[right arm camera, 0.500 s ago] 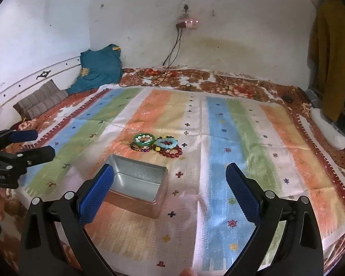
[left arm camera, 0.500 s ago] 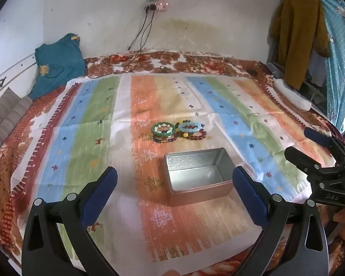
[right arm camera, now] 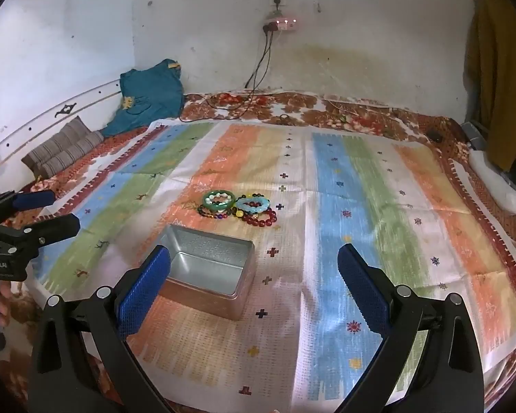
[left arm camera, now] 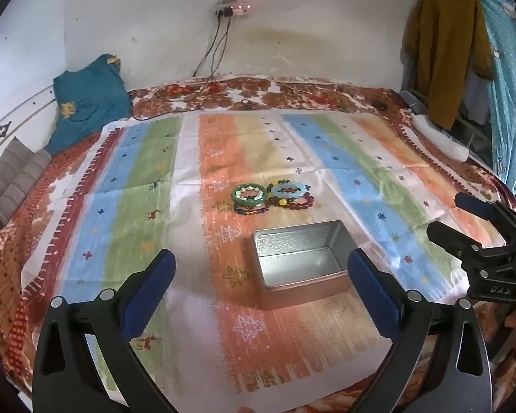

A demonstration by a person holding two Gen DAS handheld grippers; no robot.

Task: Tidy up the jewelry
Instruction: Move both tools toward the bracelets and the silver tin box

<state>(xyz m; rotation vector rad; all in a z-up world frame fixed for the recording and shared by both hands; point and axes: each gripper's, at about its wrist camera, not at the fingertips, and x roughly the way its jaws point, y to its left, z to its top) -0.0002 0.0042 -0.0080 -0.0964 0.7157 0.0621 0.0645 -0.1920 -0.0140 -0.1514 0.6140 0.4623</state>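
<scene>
An open, empty silver metal tin (left arm camera: 299, 263) sits on a striped cloth (left arm camera: 148, 206); it also shows in the right wrist view (right arm camera: 208, 270). Just beyond it lies a cluster of bead bracelets (left arm camera: 273, 198), green, light blue, dark and red, which the right wrist view (right arm camera: 239, 206) shows too. My left gripper (left arm camera: 258, 275) is open and empty, held above the cloth near the tin's front. My right gripper (right arm camera: 253, 272) is open and empty, to the right of the tin. Each gripper shows in the other's view: the right (left arm camera: 464, 220), the left (right arm camera: 48, 210).
A teal garment (left arm camera: 86, 103) and a striped cushion (left arm camera: 13, 175) lie at the back left. Cables (left arm camera: 216, 51) hang from a wall socket. Clothes (left arm camera: 447, 51) hang at the right, with a white object (left arm camera: 440, 137) on the bed edge below.
Both views have hardly shifted. The tin and the bracelets lie where they were, and both grippers stay open.
</scene>
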